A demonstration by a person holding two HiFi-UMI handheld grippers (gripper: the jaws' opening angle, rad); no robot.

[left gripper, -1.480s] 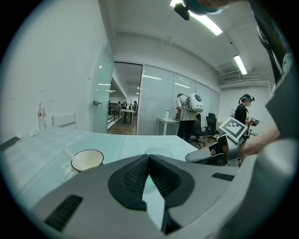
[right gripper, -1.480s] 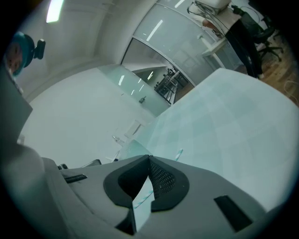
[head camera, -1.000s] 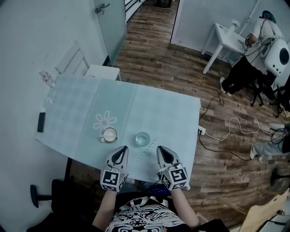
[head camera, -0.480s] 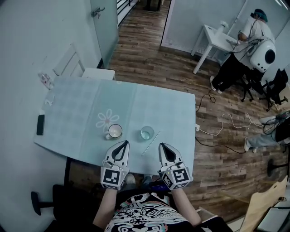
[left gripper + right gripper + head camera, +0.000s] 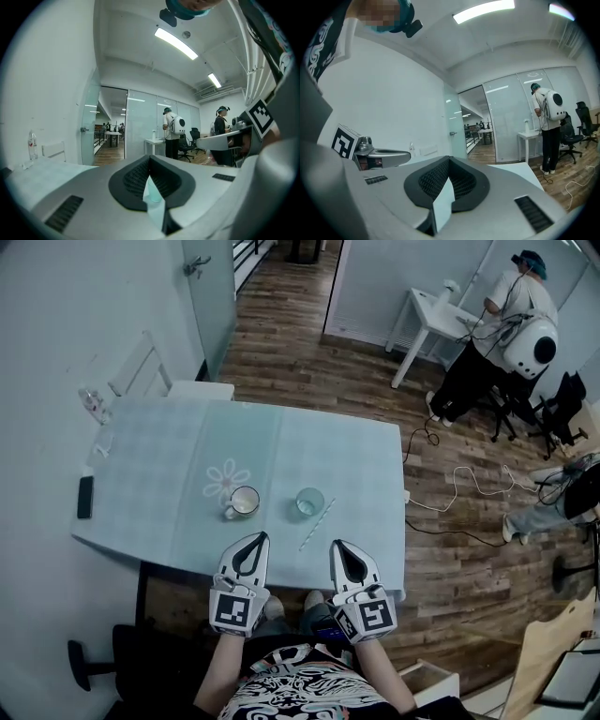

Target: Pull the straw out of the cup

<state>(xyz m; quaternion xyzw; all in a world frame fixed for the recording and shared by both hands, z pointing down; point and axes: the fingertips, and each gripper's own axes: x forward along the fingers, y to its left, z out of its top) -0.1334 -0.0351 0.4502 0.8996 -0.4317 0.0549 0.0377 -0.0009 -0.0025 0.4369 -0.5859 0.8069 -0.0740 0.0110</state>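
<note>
The straw (image 5: 316,524) lies flat on the tabletop (image 5: 187,456), slanting toward me just to the right of the cup (image 5: 307,503). No part of it is inside the cup, so I judge the pull itself done and the step in hand is only to rest clear. Doing that well means leaving the straw where it lies and keeping both tools on my side of it. A careless nudge from the right one could roll it toward the near edge, and a bump to the cup could tip it. A mug (image 5: 246,501) stands just left of the cup, and I should stay off that too. My left tool (image 5: 255,545) hangs over the near edge of the tabletop, pointing forward, roughly toward the mug and apart from it. Its jaws are closed together with nothing between them, and through the slit below the tips I can just glimpse the cup beyond. My right tool (image 5: 339,549) sits level with it on the other side of the straw's near end, also closed and empty. Both forearms are tucked in close to my body.
</note>
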